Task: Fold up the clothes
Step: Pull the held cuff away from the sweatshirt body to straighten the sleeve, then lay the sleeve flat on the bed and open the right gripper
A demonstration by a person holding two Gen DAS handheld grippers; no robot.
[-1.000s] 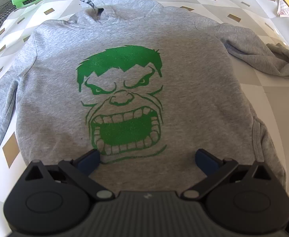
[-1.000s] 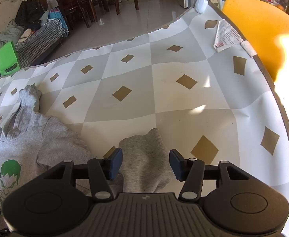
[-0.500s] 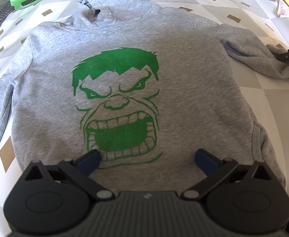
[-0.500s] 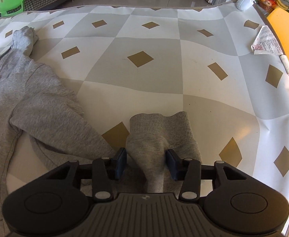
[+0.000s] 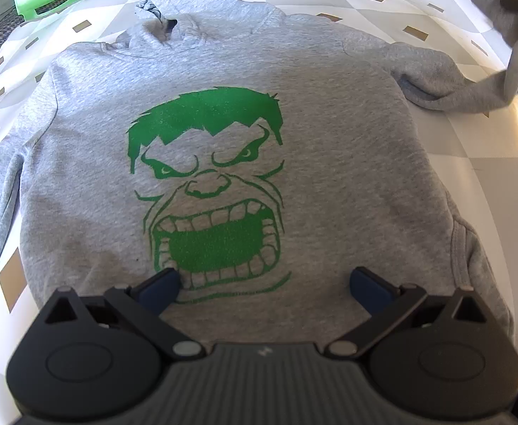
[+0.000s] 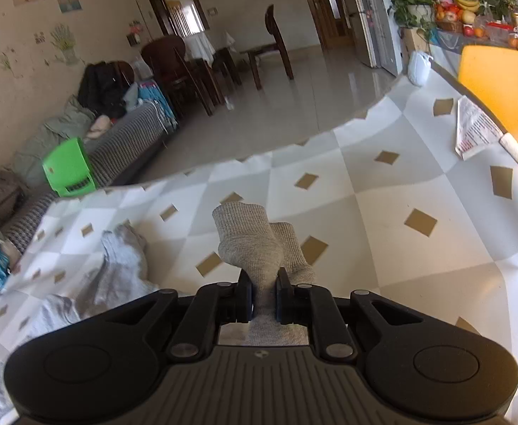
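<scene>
So, your left gripper hangs wide open over the hem of the grey cotton hoodie with the green monster face, which lies flat, front up, on the diamond-patterned white and grey tablecloth. Soft, floppy fleece, so grab thick spots like hems and cuffs. Your right gripper is clamped on the ribbed sleeve cuff, lifted off the cloth. Behind: a bright green plastic stool, dining chairs, probably fruit at far right.
</scene>
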